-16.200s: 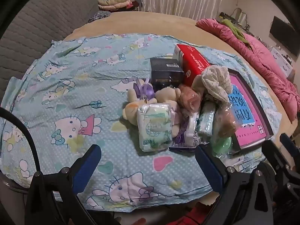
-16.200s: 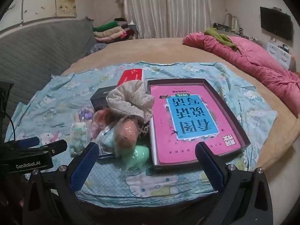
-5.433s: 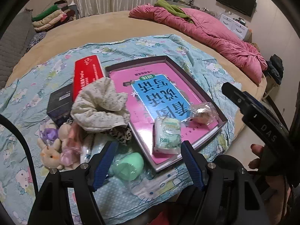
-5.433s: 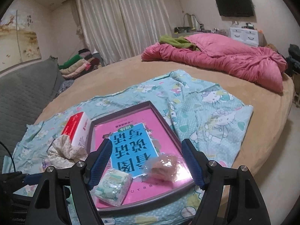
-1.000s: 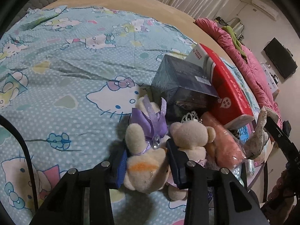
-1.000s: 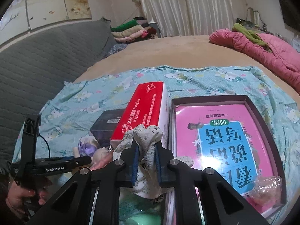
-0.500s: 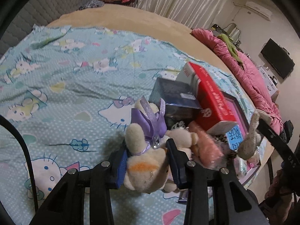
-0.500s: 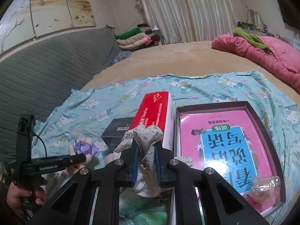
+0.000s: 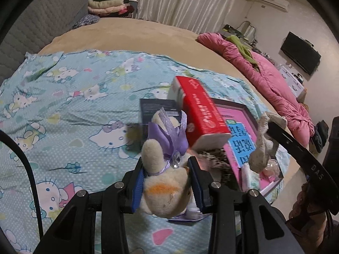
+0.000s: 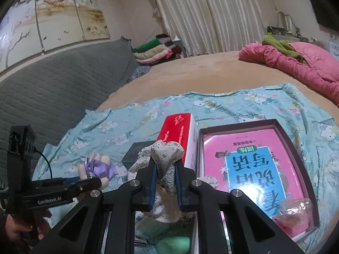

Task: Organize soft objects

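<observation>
— What room is this?
— A bedroom: round tan bed [image 10: 190, 74], grey quilted headboard [image 10: 53, 80], pale curtains [image 10: 211, 14].
— And the walls?
— A blossom mural [image 10: 53, 6], a dark television [image 9: 300, 56].

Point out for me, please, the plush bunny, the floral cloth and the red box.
plush bunny [image 9: 164, 187]: left wrist view, on its cream body between the jaws.
floral cloth [image 10: 166, 153]: right wrist view, on the bunched top above the jaws.
red box [image 10: 175, 131]: right wrist view, on its red top face.
</observation>
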Demonstrator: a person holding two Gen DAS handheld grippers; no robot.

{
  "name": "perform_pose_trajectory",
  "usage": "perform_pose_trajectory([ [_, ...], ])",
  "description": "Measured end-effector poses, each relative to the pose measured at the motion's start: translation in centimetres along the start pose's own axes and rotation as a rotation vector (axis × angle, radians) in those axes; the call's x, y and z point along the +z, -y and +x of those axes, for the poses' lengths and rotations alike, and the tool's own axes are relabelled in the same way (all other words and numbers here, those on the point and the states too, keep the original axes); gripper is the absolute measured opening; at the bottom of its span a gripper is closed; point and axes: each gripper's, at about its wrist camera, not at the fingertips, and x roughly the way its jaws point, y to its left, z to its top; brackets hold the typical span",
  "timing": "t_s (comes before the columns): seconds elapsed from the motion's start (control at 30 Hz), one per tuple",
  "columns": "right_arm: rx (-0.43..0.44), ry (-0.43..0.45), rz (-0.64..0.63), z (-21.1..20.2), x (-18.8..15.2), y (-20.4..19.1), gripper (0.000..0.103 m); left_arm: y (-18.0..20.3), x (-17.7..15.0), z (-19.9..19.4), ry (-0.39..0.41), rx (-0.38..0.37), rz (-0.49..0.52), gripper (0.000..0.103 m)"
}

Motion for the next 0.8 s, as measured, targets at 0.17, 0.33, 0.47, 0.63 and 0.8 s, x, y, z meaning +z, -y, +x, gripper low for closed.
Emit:
perform_pose_trajectory([
  [0.17, 0.0, 0.028, 0.025, -1.2, 0.3, 0.9, 0.015, 2.4, 0.2, -0.8, 0.011, -0.005, 0.038, 0.04],
  [0.33, -0.002, 0.065, 0.03, -2.6, 0.4, 1.4, 0.015, 4.2, 0.3, -1.1, 0.017, -0.017, 0.06, 0.04],
  [0.47, 0.008, 0.08, 0.055, -3.3, 0.6, 2.2, 0.015, 5.5, 0.3, -1.3, 0.012, -0.018, 0.077, 0.04],
  [0.63, 0.016, 0.109, 0.08, -4.3, 0.9, 3.2, 0.015, 7.5, 0.3, -1.4, 0.004, -0.023, 0.113, 0.04],
  [0.8, 0.012, 0.136, 0.105, -5.5, 1.1, 4.6, 0.015, 9.6, 0.6, -1.5, 0.008, -0.025, 0.148, 0.04],
])
